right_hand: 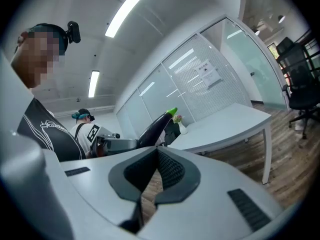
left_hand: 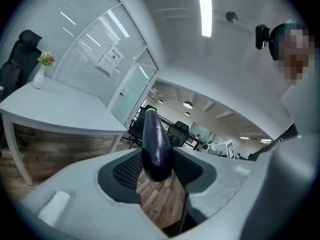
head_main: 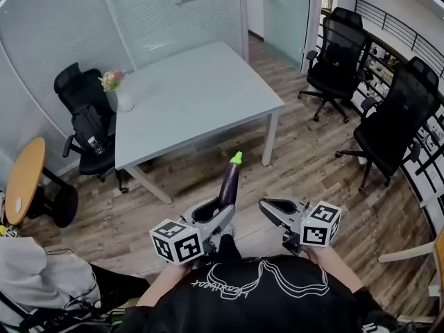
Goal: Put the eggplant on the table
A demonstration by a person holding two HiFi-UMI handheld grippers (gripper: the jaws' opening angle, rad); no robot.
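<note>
A long dark purple eggplant (head_main: 229, 182) with a green stem end sticks up and forward from my left gripper (head_main: 211, 214), which is shut on its thick lower end. In the left gripper view the eggplant (left_hand: 156, 144) sits clamped between the two ribbed pads, tip pointing away. The grey table (head_main: 194, 96) stands a step ahead over the wooden floor, and the eggplant is short of it. My right gripper (head_main: 274, 210) hangs beside the left one, shut with nothing in it. The right gripper view shows its jaws meeting at the tip (right_hand: 157, 156), with the eggplant (right_hand: 157, 126) beyond.
A white vase with flowers (head_main: 119, 92) stands at the table's left edge. A black office chair (head_main: 87, 127) is behind that corner and two more (head_main: 340, 54) are at the right. A round wooden table (head_main: 24, 179) is at the far left. Glass walls close the back.
</note>
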